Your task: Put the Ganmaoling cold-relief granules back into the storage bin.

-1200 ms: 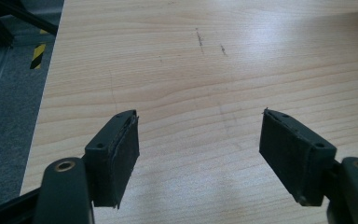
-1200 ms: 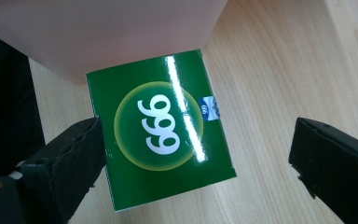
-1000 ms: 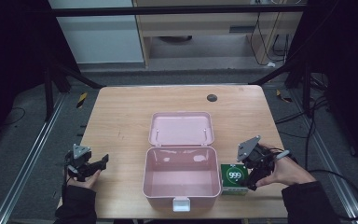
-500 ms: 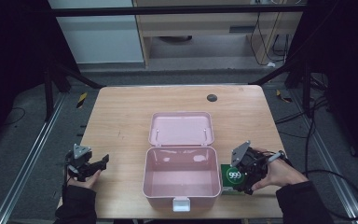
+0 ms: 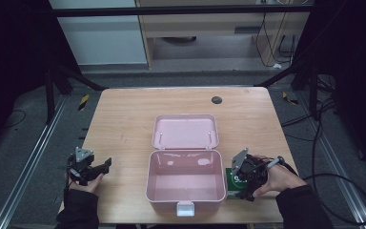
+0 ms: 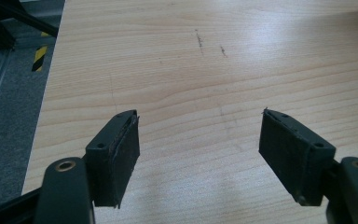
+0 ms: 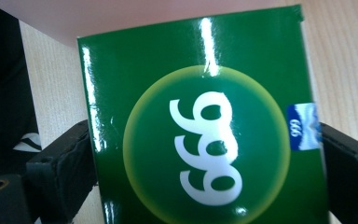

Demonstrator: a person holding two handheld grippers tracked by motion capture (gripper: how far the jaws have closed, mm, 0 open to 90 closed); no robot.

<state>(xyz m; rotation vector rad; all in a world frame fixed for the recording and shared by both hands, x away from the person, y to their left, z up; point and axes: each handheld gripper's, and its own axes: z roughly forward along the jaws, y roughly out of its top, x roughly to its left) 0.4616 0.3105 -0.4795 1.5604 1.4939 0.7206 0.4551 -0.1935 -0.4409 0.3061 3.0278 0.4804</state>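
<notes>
From the high view, a wooden table sits in the middle of the frame. A pink box stands on it, low in the middle, with its lid flipped open and lying flat behind it. The inside of the box looks bare. At the lower right, a hand holds the right tool down over a small green box. The green box lies on the table just beside the right wall of the pink box. At the lower left, the other hand holds the left tool low near the table's left edge, well apart from the pink box.

In the left gripper view, the two black jaws of the left tool stand wide apart at the bottom of the frame. Between them is light wood with a few thin marks.

In the right gripper view, the green box takes up most of the frame. It is shiny, with a yellow-edged circle and white numbers on it, and a little blue tag on its right edge. The right tool has one jaw on each side of the green box, low in the frame. The jaws have just been closing in. They sit right against the box sides and seem to be touching, but it is hard to tell if they squeeze yet. A strip of the pink box shows at the top.
</notes>
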